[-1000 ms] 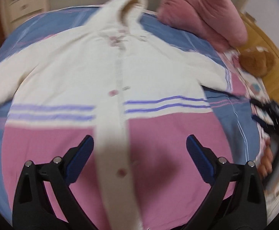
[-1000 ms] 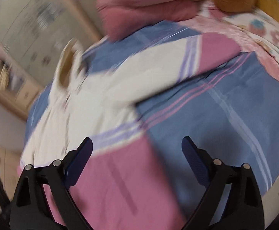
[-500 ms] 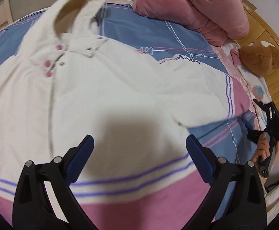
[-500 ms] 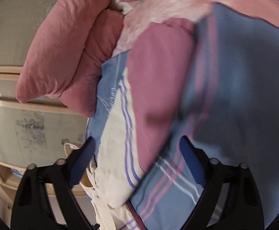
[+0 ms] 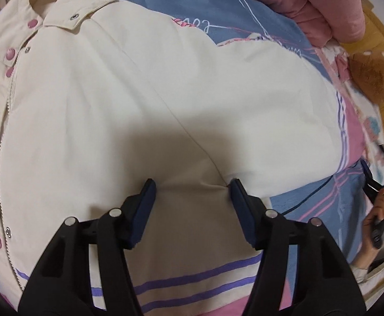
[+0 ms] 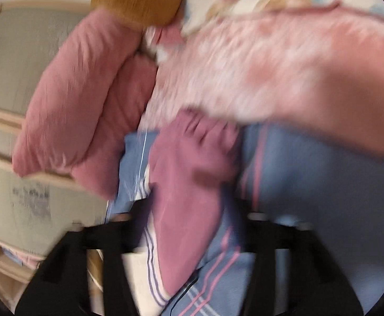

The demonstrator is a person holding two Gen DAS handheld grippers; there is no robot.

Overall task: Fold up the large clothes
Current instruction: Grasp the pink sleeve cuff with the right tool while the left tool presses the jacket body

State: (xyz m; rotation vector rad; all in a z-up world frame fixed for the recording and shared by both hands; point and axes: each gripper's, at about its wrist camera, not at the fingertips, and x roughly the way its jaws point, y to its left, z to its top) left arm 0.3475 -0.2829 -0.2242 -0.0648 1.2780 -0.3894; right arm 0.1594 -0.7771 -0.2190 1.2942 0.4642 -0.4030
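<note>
The left claw (image 5: 192, 192) points steeply down onto a cream jacket (image 5: 144, 100) spread flat on the bed (image 5: 218, 10). Its jaws have just been closing. A raised ridge of cream cloth, at the seam where sleeve meets body, lies between the blue pads (image 5: 146, 205); both pads touch the cloth, which bunches between them.

Left wrist view only: the jacket's collar, pink snap buttons (image 5: 32, 23) and zip line lie ahead and to the left of the claw. Purple stripes (image 5: 192, 281) cross the hem below the claw. A brown plush toy (image 5: 373, 79) lies far right. At the right edge, a hand (image 5: 379, 216) holds the other tool.

Right wrist view only, blurred: the right claw (image 6: 189, 210) stands spread, pads clear of cloth. The pink sleeve cuff (image 6: 189, 184) lies between and ahead of the jaws. A pink pillow (image 6: 81, 105) lies ahead-left.

Writing: embroidered script on the bedsheet beyond the left claw, not legible.
</note>
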